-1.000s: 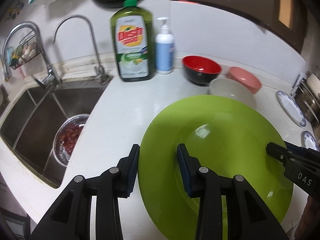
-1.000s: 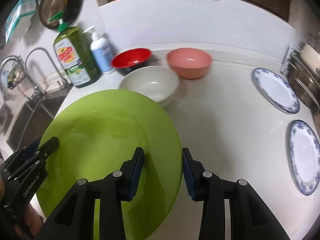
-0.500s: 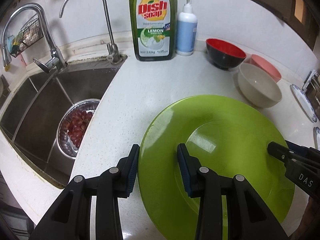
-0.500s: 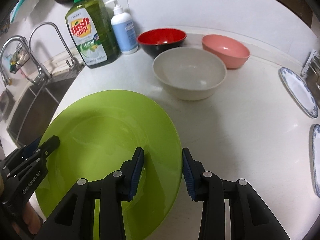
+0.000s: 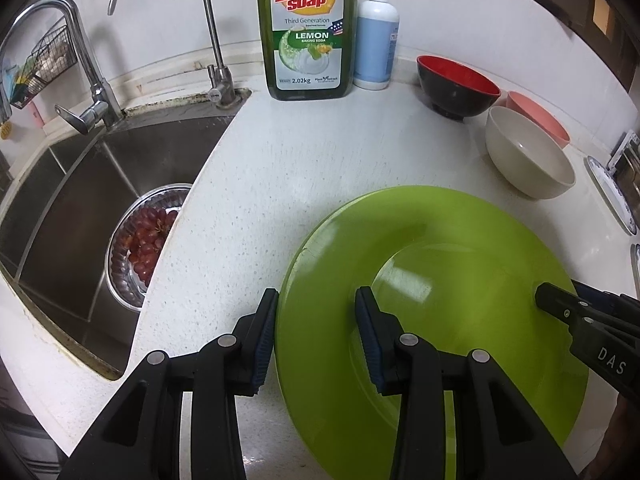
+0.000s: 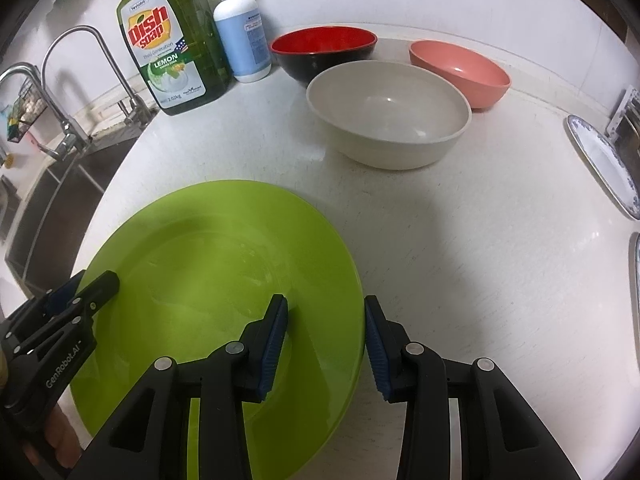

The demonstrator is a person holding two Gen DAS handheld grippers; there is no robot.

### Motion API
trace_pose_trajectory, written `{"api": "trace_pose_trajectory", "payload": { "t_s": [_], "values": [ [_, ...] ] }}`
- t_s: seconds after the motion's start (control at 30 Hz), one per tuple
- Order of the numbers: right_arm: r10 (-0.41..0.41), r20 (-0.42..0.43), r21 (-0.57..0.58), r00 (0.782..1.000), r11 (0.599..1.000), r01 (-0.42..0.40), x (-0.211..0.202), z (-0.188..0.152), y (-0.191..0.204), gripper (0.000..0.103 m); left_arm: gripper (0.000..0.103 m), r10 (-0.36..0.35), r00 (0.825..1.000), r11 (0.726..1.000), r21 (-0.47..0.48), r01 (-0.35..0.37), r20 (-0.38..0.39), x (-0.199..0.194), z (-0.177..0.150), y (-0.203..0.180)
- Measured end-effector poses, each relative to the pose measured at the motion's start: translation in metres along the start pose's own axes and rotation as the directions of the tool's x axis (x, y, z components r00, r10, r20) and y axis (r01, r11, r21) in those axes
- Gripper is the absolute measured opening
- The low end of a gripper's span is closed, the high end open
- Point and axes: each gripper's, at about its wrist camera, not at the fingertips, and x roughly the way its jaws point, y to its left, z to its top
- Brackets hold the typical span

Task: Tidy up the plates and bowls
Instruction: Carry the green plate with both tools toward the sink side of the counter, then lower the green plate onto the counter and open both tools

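We've got the green plate [image 5: 432,280] gripped from both sides: left tongs [image 5: 316,336] narrow on its left rim, right tongs [image 6: 326,340] narrow on the right rim, one pad above and one below on each. The plate sits low over the front of the worktop [image 6: 480,240]; can't tell if it's touching down or hanging just above.

Risks as we see them:
- Rim grips are shallow and the plate looks glossy, prob slick. If one hand tilts or pulls apart from the other, the rim slides out of the pads and the plate drops or clatters.
- Releasing one side first = the other side levers the plate and it tips.
- Left edge is near the sink [image 5: 80,200] w/ the strainer of grapes [image 5: 146,236]. Drift left and the plate overhangs the basin.
- Beige bowl [image 6: 388,114] is near the far rim; red bowl [image 6: 324,54] and pink bowl [image 6: 460,72] are behind it. Push fwd too far and we knock them.
- Blue-rimmed plates [image 6: 604,164] sit at the far right, well apart, so low risk atm.
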Motion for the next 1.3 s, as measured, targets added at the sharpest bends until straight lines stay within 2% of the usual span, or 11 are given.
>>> {"api": "trace_pose_trajectory", "payload": {
  "t_s": [0.3,0.63,0.67,0.73,0.8,0.83,0.9,1.0,1.13,1.3],
  "values": [
    [-0.009,-0.025,0.004,1.0,1.0,0.009,0.008,0.0,0.003,0.04,0.04,-0.012,0.999,1.0,0.024,0.014,-0.051,0.008,-0.007,0.0],
    [-0.009,-0.019,0.018,1.0,1.0,0.009,0.011,-0.003,0.001,0.04,0.04,-0.018,0.999,0.999,0.041,0.02,-0.048,0.005,-0.009,0.002],
    [-0.009,-0.014,0.02,1.0,1.0,0.01,0.011,-0.003,0.0,0.04,0.042,-0.008,0.999,0.999,0.045,0.01,-0.033,0.002,-0.008,0.002],
    [-0.018,0.009,0.018,1.0,1.0,0.018,0.008,-0.004,0.0,0.04,0.061,0.0,1.0,0.999,0.05,0.001,-0.013,-0.003,-0.006,0.002],
    [-0.031,0.037,0.022,0.999,0.999,0.03,0.002,-0.004,0.0,0.041,0.066,-0.008,1.0,0.998,0.066,0.006,0.026,-0.013,-0.004,0.0],
    [-0.028,0.049,0.024,0.998,0.999,0.027,-0.002,-0.004,-0.001,0.042,0.072,-0.008,0.999,0.997,0.077,0.005,0.044,-0.018,-0.004,-0.002],
    [-0.031,0.081,0.032,0.996,0.999,0.029,-0.012,-0.005,-0.002,0.047,0.079,-0.013,0.998,0.995,0.098,0.006,0.064,-0.025,-0.001,-0.006],
    [-0.038,0.129,0.05,0.991,0.998,0.032,-0.027,-0.007,-0.005,0.056,0.085,-0.038,0.994,0.992,0.12,0.025,0.104,-0.038,0.002,-0.011],
    [-0.072,0.22,0.111,0.973,0.993,0.048,-0.053,-0.015,-0.015,0.07,0.094,-0.054,0.982,0.988,0.153,0.027,0.18,-0.058,0.007,-0.023],
    [-0.156,0.285,0.159,0.946,0.981,0.114,-0.079,-0.024,-0.03,0.076,0.101,-0.072,0.964,0.98,0.198,0.02,0.258,-0.08,0.013,-0.048]
  ]
}}
